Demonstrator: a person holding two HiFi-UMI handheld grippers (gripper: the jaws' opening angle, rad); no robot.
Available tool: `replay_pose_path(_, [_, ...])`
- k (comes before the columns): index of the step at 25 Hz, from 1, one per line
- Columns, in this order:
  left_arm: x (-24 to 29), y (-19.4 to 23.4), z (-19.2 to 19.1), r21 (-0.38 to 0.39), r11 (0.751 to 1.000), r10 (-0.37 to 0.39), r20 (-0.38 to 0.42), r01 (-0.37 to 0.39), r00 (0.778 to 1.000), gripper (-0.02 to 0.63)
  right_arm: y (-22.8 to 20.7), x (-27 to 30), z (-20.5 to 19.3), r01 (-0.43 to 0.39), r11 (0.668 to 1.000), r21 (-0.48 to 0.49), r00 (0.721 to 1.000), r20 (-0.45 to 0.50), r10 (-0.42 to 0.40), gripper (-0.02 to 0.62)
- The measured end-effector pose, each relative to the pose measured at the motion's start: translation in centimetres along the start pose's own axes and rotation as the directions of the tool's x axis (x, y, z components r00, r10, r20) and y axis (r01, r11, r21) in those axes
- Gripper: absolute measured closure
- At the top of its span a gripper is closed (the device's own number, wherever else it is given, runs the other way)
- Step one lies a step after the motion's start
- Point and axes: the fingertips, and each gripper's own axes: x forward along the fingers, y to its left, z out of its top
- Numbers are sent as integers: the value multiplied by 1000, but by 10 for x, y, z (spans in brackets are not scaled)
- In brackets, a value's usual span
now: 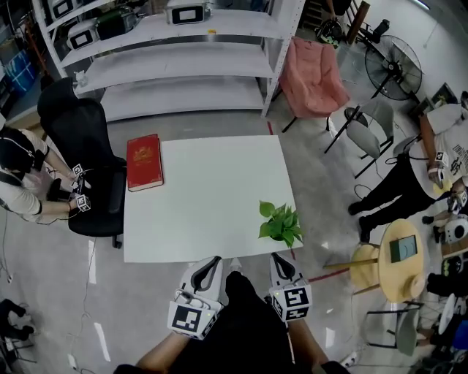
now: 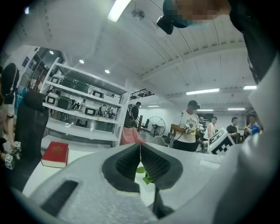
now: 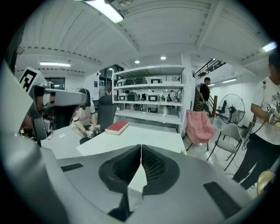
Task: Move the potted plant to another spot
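Potted plant with green leaves [image 1: 280, 223] sits near the right front corner of the white square table [image 1: 205, 197], close to the edge and well apart from the one other thing on it. White metal shelving [image 1: 183, 69] behind the table holds grey-and-white boxy devices [image 1: 188, 12]. A red hardcover book [image 1: 144, 161] lies flat at the table's far left corner. Our left gripper [image 1: 214, 261] and right gripper [image 1: 278, 258] hang just off the near table edge. Both have their jaws pressed together tip to tip with nothing between them, and neither touches the plant. The left gripper view shows a few leaves [image 2: 144, 173] beyond the closed pads, not in them.

Risks, as we judge them: the plant stands close to the edge, so a sideways bump from the right gripper could push it off. Foliage covers the pot from above, so we could clamp stems instead of the pot and tip or tear the plant. The jaws must part first.

Containers: the pot is hidden under the leaves in every view, so we cannot tell its colour or soil. The shelf devices are too small to identify.
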Motion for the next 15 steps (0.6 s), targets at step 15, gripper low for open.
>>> replay_pose_path(15, [66,10,-20,-7,999,-48,-106,47,993,586,-39,81,-74,0,993,-115,950,-309,-36,580])
